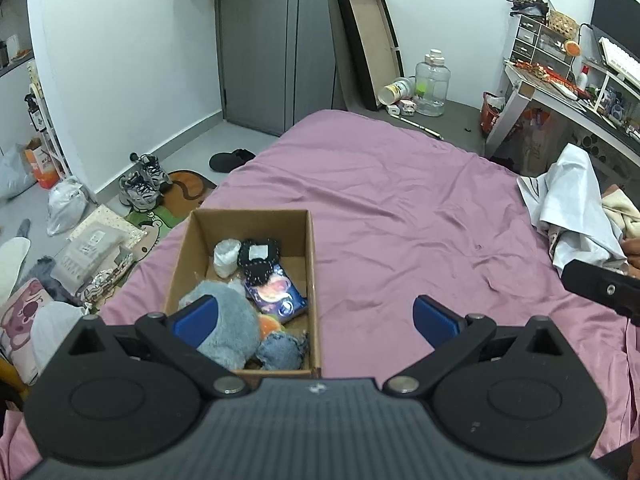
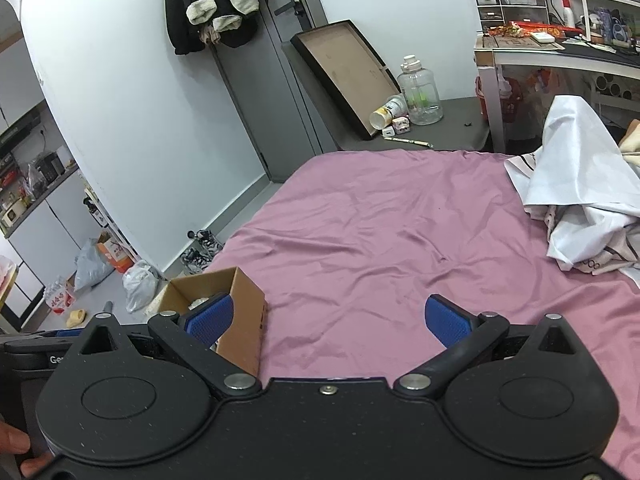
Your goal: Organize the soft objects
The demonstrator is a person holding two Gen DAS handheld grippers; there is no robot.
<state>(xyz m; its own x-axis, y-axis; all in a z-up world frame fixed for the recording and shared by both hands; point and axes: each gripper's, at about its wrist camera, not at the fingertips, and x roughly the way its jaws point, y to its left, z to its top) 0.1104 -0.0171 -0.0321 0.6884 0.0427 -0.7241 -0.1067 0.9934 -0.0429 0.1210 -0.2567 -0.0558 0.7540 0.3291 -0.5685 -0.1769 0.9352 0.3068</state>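
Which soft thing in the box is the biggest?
The grey-blue plush, at the near end of the cardboard box. It is far bigger than the small denim piece beside it, the white bundle and the black knit piece at the far end.

Both views are evenly and brightly lit by soft, diffuse light from overhead; the source itself lies outside the pictures. The pink bedsheet (image 1: pixel 400 208) carries a pale sheen along its creases, strongest mid-bed in the right wrist view. Shadows are faint and short: a soft one inside the cardboard box (image 1: pixel 188 256), and mild darkening under the desk (image 2: pixel 560 60). The white wall (image 1: pixel 120 60) is bright without blowing out. Fisheye distortion bends the wall edges and door frame (image 1: pixel 220 40) into curves, and dark vignetting cuts the corners. Focus is sharp at centre; the far left margins soften slightly.
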